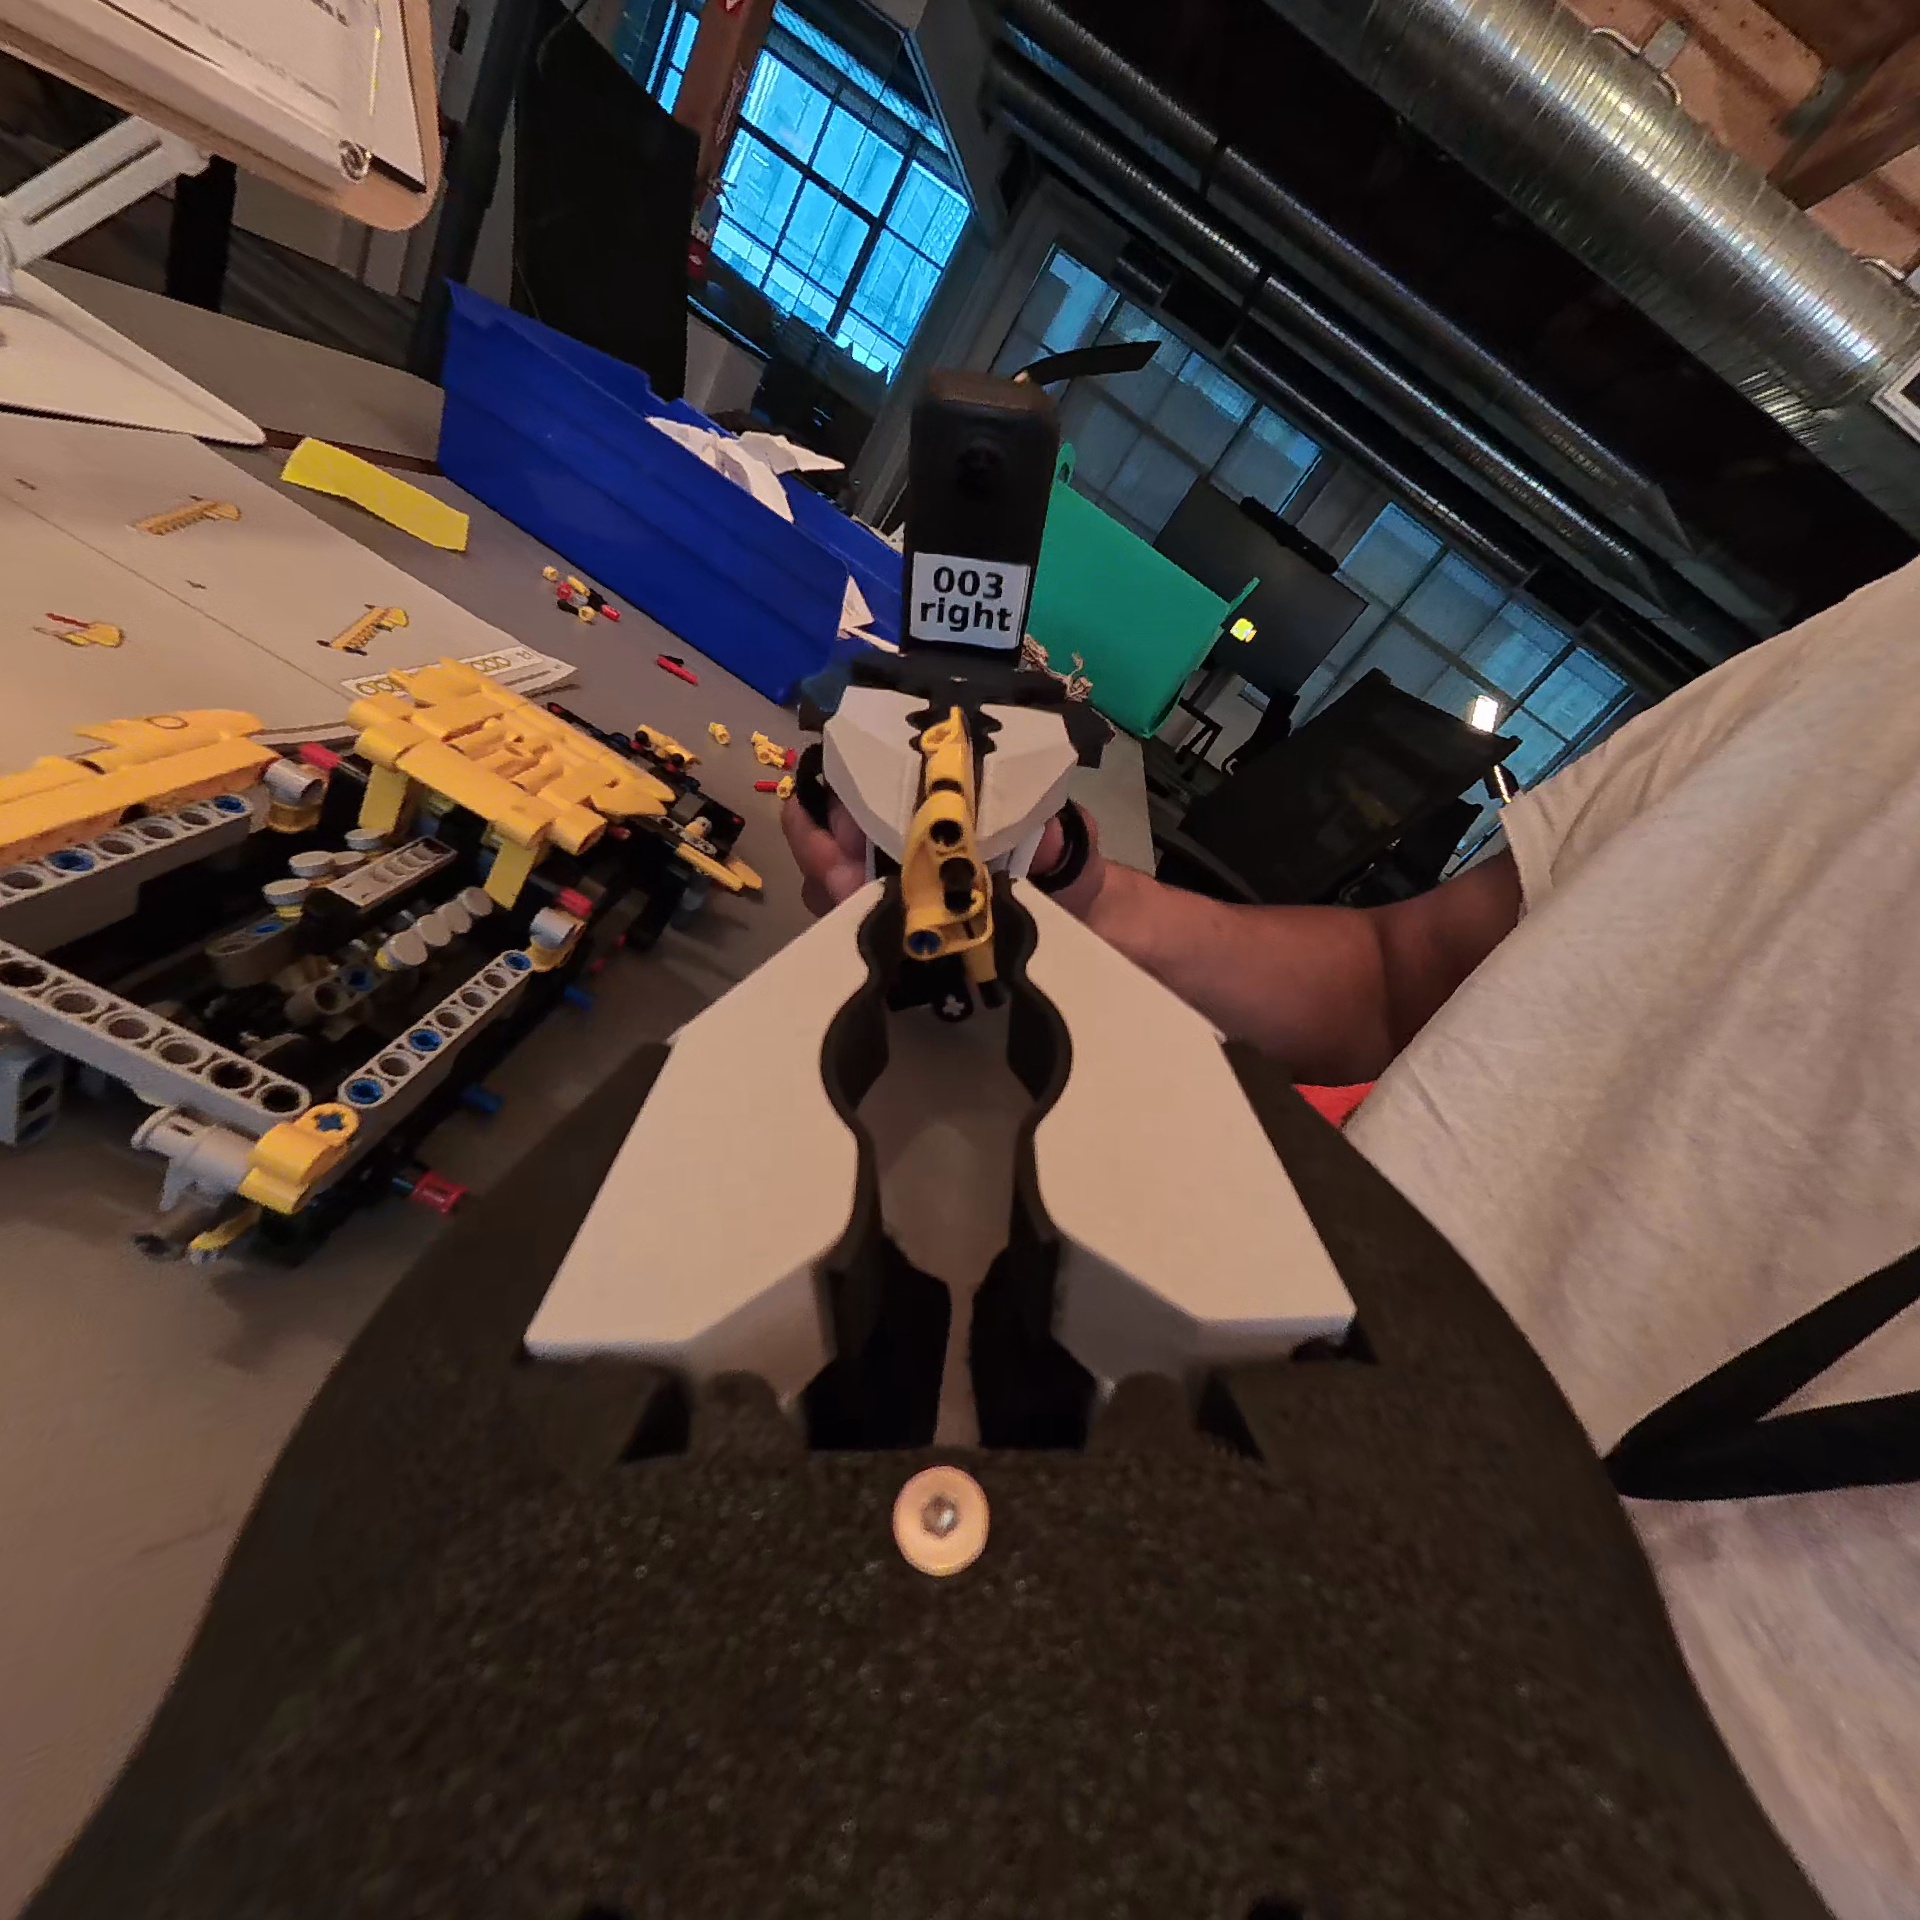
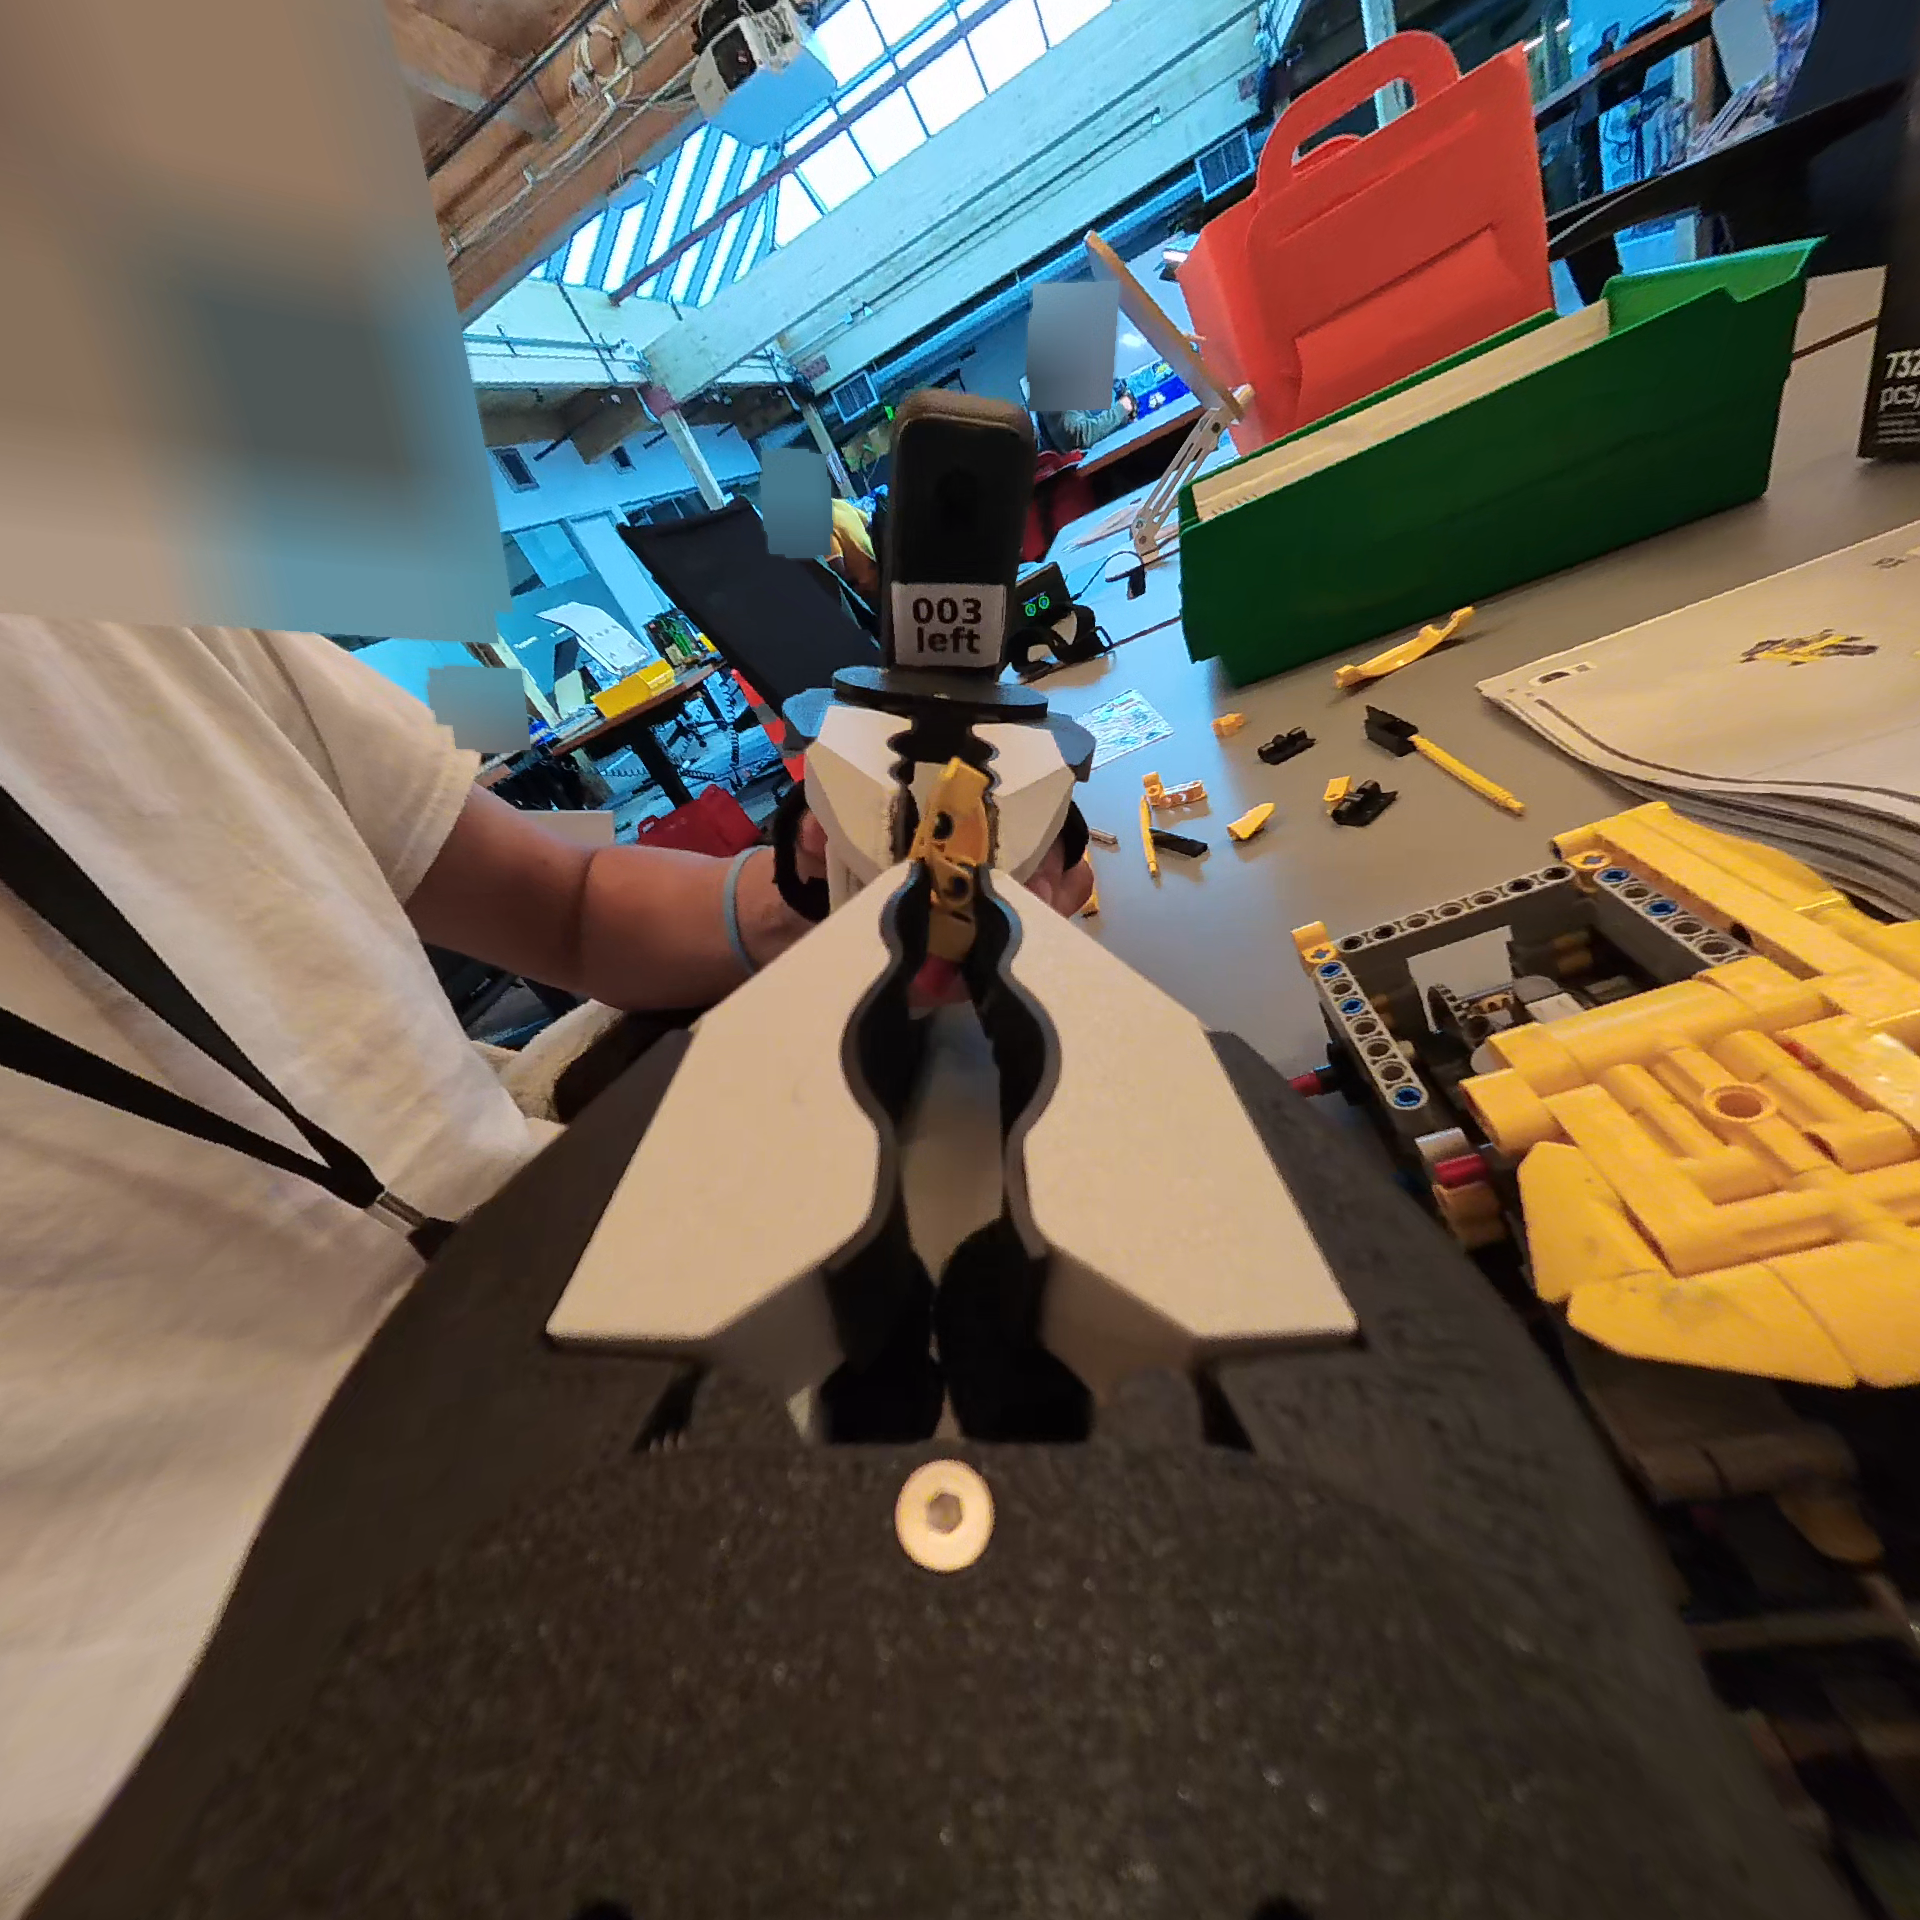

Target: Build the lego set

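Both grippers face each other in the air above the table edge, tips nearly touching. Between them is a small yellow and black lego sub-assembly (image 1: 948, 873), also in the right wrist view (image 2: 951, 857). My left gripper (image 1: 948, 935) is shut on its near end, where a black cross-hole piece (image 1: 951, 1006) shows. My right gripper (image 2: 948, 914) is shut on its other end, with a red pin (image 2: 935, 977) showing between the jaws. The large yellow and grey lego model (image 1: 343, 894) lies on the table to the left, and at the right in the right wrist view (image 2: 1621, 1122).
A blue bin (image 1: 644, 520) and a green bag (image 1: 1122, 613) stand behind. A green bin (image 2: 1486, 488), an orange bag (image 2: 1382, 239), an instruction booklet (image 2: 1745, 717) and several loose yellow and black pieces (image 2: 1351, 795) lie on the grey table (image 2: 1226, 914). A person in a white shirt (image 1: 1662, 1039) holds the grippers. The grippers are tip to tip, or close to it.
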`<move>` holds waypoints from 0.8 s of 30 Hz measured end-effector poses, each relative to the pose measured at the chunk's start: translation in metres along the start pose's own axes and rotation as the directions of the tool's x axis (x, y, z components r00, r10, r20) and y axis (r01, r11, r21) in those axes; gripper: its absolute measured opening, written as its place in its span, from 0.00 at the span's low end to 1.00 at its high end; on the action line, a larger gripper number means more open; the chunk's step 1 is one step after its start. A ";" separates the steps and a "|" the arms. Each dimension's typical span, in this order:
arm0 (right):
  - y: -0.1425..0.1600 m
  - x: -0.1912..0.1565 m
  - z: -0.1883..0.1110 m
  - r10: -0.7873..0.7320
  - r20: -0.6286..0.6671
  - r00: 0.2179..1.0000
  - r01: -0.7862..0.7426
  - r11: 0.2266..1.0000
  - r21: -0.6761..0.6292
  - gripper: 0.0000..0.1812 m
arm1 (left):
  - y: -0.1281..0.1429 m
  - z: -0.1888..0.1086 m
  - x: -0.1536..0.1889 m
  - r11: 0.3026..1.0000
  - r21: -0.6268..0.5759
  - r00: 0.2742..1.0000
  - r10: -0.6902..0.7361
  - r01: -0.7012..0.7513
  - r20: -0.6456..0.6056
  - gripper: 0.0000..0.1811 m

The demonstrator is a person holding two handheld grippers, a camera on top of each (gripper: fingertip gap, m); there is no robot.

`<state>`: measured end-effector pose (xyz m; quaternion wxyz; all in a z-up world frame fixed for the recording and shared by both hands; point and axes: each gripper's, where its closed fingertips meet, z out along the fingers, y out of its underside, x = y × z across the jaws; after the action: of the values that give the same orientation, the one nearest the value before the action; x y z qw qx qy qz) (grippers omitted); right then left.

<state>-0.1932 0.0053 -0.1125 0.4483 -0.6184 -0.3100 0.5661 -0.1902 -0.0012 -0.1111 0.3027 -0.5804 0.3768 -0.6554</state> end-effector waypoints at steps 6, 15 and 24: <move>0.001 -0.001 0.000 0.060 0.062 0.996 -0.062 0.998 0.030 0.04 | 0.001 0.000 0.000 1.000 -0.014 1.000 0.016 -0.016 0.007 0.09; 0.003 0.001 -0.004 0.167 0.093 0.981 -0.165 0.986 -0.033 0.08 | 0.005 0.000 -0.005 0.997 -0.051 0.997 0.065 -0.063 0.037 0.09; 0.009 0.002 -0.005 0.043 0.037 0.998 -0.040 0.996 -0.084 0.04 | 0.009 0.002 -0.004 0.996 -0.072 0.998 0.052 -0.050 0.024 0.09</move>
<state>-0.1887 0.0025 -0.1218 0.4040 -0.6317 -0.3292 0.5738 -0.1881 -0.0028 -0.1209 0.3032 -0.5894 0.4106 -0.6262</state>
